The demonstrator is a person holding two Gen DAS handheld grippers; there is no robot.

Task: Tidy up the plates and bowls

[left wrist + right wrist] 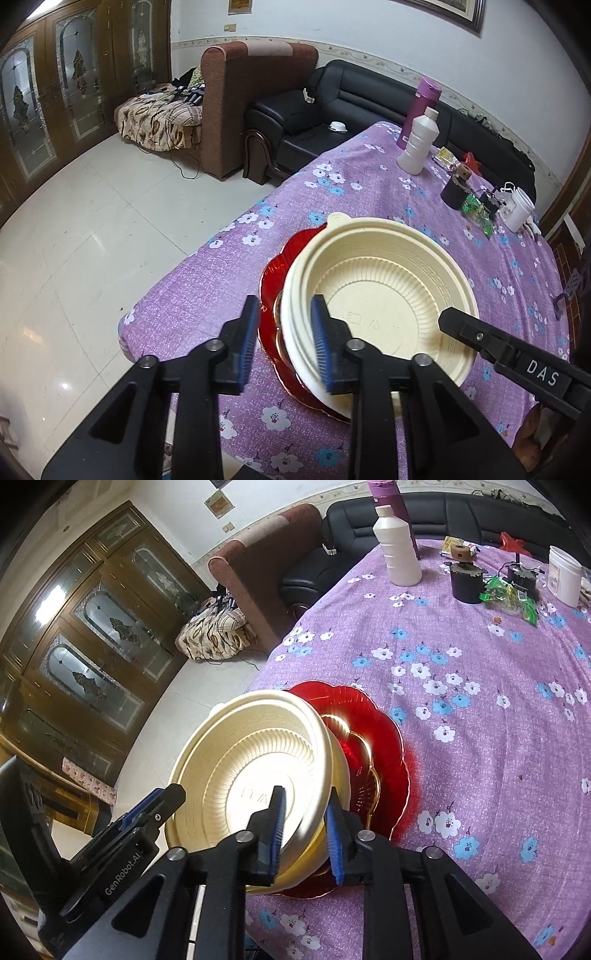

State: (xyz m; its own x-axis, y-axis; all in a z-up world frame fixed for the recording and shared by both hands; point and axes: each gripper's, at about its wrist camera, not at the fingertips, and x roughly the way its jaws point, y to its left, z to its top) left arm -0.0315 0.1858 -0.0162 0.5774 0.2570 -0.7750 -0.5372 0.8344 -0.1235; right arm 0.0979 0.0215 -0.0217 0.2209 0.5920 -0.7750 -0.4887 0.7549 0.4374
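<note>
two close, downward wrist views from opposite sides, sharing the bowl [380,295]

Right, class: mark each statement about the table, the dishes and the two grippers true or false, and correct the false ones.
1. The cream bowl sits on the red plate. True.
2. The tablecloth is plain green. False: purple with flowers.
3. The left gripper straddles the bowl's rim with its fingers apart. True.
4. The white bottle lies on its side. False: it stands upright.
5. The right gripper hangs far from the bowl. False: it straddles the rim.

Cream bowl [380,291] — red plate [384,738] — purple floral cloth [236,288].
</note>
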